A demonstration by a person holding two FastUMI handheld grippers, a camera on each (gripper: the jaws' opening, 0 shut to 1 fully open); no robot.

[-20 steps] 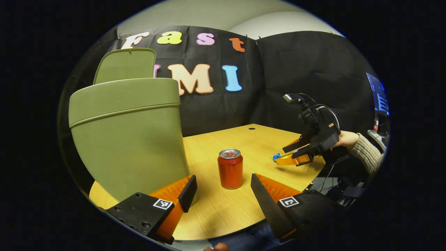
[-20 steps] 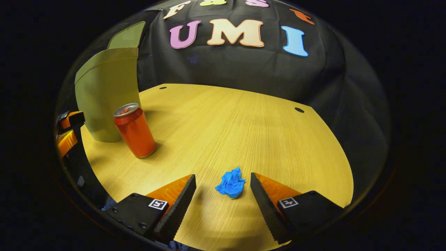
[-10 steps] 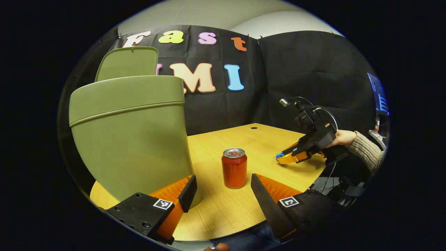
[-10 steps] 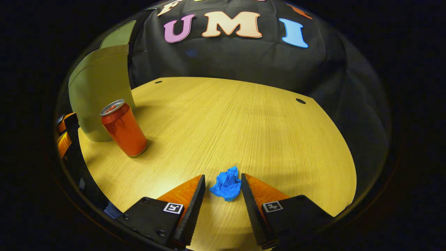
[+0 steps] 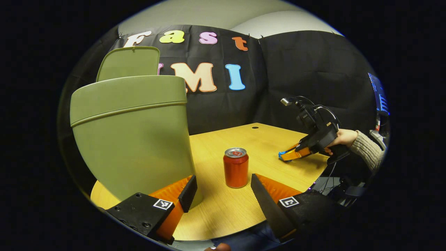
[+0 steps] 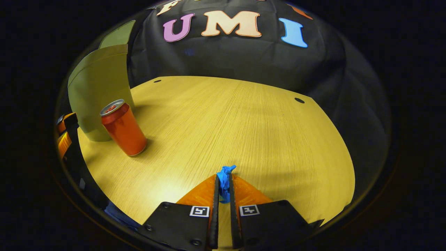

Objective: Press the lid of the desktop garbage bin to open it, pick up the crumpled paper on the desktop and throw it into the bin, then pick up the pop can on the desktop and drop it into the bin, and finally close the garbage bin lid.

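Observation:
The green bin [image 5: 132, 139] stands at the table's left with its lid [image 5: 128, 63] swung up; it also shows at the left of the right gripper view as the bin [image 6: 97, 90]. A red pop can [image 5: 236, 167] stands upright beside it, just ahead of my open left gripper [image 5: 223, 188]. The same can [image 6: 122, 127] appears in the right gripper view. My right gripper [image 6: 223, 181] is shut on the blue crumpled paper [image 6: 224, 174], squeezed flat between its fingers at table level. From the left gripper view, that right gripper [image 5: 286, 156] sits low on the table's right side.
The wooden table [image 6: 244, 122] has two small round holes [image 6: 299, 100] near its far edge. A hand and knitted sleeve [image 5: 362, 148] hold the right gripper. A screen [image 5: 380, 94] glows at the far right. The left gripper's fingers [image 6: 66, 136] show at the left edge.
My right gripper closed from wide open onto the blue paper, pressing it thin. The left gripper shifted slightly and stays open by the can.

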